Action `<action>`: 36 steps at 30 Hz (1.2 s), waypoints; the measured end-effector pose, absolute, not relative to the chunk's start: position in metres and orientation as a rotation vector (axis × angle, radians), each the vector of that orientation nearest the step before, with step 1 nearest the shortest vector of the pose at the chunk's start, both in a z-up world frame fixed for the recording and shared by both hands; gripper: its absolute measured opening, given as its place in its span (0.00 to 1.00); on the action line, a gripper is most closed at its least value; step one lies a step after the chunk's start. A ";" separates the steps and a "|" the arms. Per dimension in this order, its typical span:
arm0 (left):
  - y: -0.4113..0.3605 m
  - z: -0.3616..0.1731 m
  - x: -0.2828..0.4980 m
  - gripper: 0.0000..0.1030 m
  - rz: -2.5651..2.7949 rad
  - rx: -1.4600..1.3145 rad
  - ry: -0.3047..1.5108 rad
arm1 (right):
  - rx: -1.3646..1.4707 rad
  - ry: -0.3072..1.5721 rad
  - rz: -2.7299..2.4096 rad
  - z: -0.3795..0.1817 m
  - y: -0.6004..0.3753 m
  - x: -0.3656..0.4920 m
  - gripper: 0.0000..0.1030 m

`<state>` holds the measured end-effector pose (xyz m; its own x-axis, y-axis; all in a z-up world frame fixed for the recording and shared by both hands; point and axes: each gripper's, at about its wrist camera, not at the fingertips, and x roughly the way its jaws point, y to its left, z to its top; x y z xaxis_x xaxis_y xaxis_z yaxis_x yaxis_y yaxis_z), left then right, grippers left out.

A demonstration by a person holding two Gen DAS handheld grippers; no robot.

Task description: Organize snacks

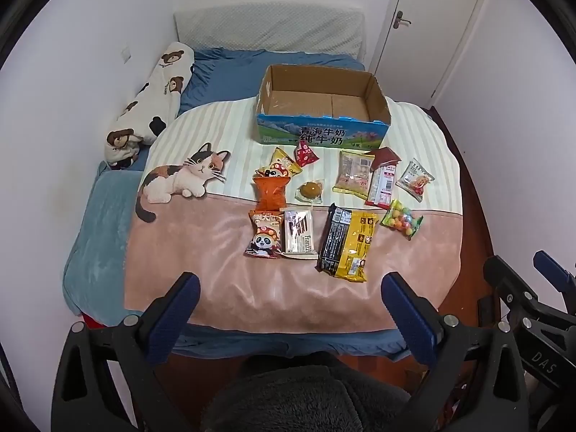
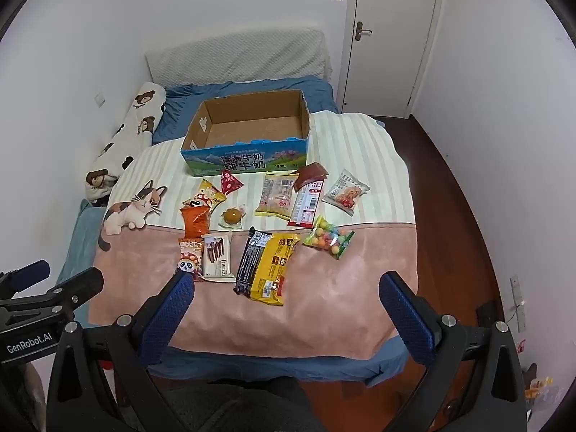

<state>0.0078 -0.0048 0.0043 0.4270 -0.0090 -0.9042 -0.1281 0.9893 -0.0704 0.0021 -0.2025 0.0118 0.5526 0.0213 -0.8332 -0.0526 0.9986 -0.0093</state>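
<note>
An open brown cardboard box with a blue and green printed front (image 1: 324, 108) stands on the bed's pink and cream-striped blanket with a calico cat picture (image 1: 201, 237), its inside bare of packets. All the snacks lie loose on the blanket in front of the box's printed side.

Just in front of the box lie a small red triangular pouch (image 1: 306, 153) and a yellow pouch (image 1: 286, 161). Further from the box on that side are an orange crinkled packet (image 1: 270, 191), a round brown cake in clear wrap (image 1: 310, 190), a red panda-print bag (image 1: 264, 234) and a white biscuit-stick pack (image 1: 298, 231) touching it.

Below the box's right half sit a pale yellow-edged wafer pack (image 1: 353, 175), a red and white long pack (image 1: 382, 180) overlapping its edge, and a small white cookie packet (image 1: 414, 180) beyond. Furthest from the box lie a black and yellow noodle-style packet (image 1: 347, 244) and a clear bag of coloured balls (image 1: 401, 219).

The left hand-held gripper (image 1: 289, 293) hovers over the blanket's near edge, well away from the box, its blue-padded jaws spread wide with nothing between them. The right hand-held gripper (image 2: 286, 297) hangs likewise over the near edge, jaws wide apart and holding nothing.
</note>
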 end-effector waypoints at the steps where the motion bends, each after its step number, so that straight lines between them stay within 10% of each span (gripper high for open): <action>1: -0.005 0.004 0.009 1.00 0.075 -0.132 1.128 | -0.034 0.984 0.043 0.013 -0.203 0.002 1.00; 36: -0.002 0.010 0.008 1.00 0.096 -0.081 1.096 | -0.043 0.976 0.040 0.012 -0.207 0.011 1.00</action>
<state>0.0077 -0.0019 0.0097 0.4533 0.0377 -0.8906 -0.1180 0.9928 -0.0181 0.0110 -0.2067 0.0117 0.5599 0.0147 -0.8285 -0.0531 0.9984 -0.0181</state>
